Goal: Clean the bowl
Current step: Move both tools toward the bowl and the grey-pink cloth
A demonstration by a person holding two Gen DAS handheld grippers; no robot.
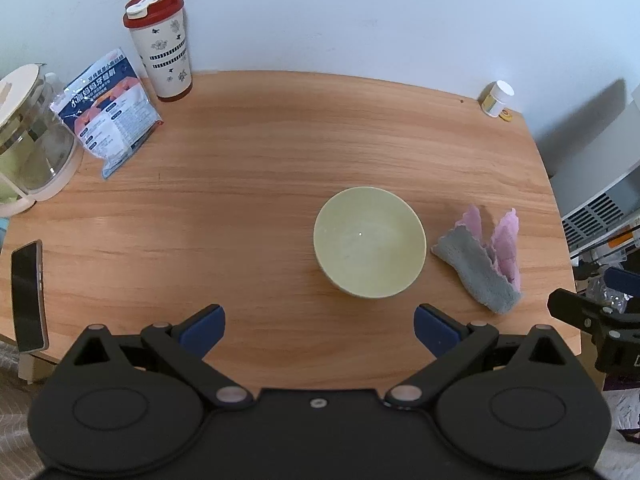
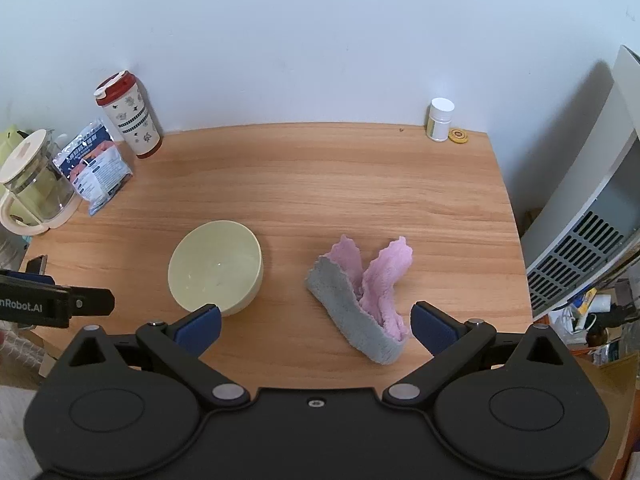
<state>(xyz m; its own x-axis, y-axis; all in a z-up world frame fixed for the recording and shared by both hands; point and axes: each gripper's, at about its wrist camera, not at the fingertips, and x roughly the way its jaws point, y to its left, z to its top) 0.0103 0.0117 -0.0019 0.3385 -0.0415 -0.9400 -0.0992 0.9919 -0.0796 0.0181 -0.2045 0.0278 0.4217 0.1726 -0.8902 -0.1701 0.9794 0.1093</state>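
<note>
Bowl: the pale green round ceramic bowl (image 1: pixel 369 242) stands upright on the light wooden table (image 1: pixel 280 140), toward the near edge and right of centre in the left wrist view; its inside looks bare apart from a small glint, and whether any dirt is there is too faint to tell.
Cloth: a crumpled fleece cloth, pink on one face and grey on the other (image 2: pixel 362 298), lies just beside the bowl on its right, not touching it; two pink flaps stand up, which I judge gives an easy fold to pinch.
Left gripper: the left gripper (image 1: pixel 319 330) hangs over the near table edge with its blue-padded jaws spread wide and nothing between them; it faces the bowl, likely to steady it.
Right gripper: the right gripper (image 2: pixel 316 326) is likewise released and empty; the cloth's near end lies just ahead of its right finger, so it seems lined up to take the cloth.
Stage: nothing is held yet; wiping has not begun.
Clutter: a red-lidded patterned tumbler (image 1: pixel 160 44), a blue printed foil pouch (image 1: pixel 107 114) and a glass jug with a cream lid (image 1: pixel 30 138) stand along the far left, well apart from the bowl; a small white-capped bottle (image 2: pixel 440 119) sits in the far right corner.
</note>
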